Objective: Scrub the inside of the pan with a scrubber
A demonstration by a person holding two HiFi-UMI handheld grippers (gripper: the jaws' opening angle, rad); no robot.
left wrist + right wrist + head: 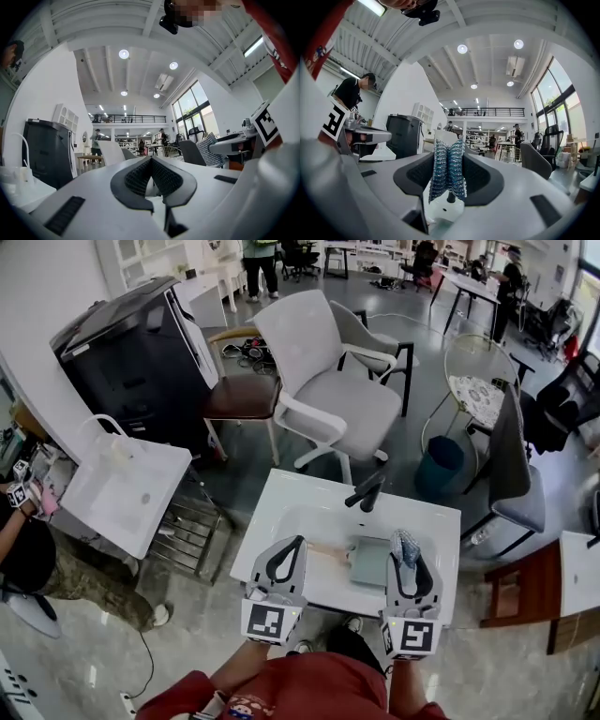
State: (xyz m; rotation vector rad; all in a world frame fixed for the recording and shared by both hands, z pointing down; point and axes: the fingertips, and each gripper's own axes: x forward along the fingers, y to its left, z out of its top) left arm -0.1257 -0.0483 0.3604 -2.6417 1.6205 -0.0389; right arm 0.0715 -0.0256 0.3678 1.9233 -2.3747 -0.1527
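Right gripper (pixel 448 157) clamped on blue scrubber (pixel 448 171), above right side of pan (pixel 368 562) | left gripper (pixel 151 160) jaws closed tip to tip, nothing between, left of pan's handle | pan lies in white sink (pixel 281 507), wooden handle pointing left, black faucet (pixel 366 493) on far side

Looking along the left tongs (pixel 151 160): the jaw tips are touching and nothing is sitting between the pads. Off to their right, the right tongs (pixel 215 149) are holding a mesh scrubber (pixel 207 149). A black cabinet (pixel 47 152) is standing to their left, with a white chair (pixel 110 152) sitting ahead.
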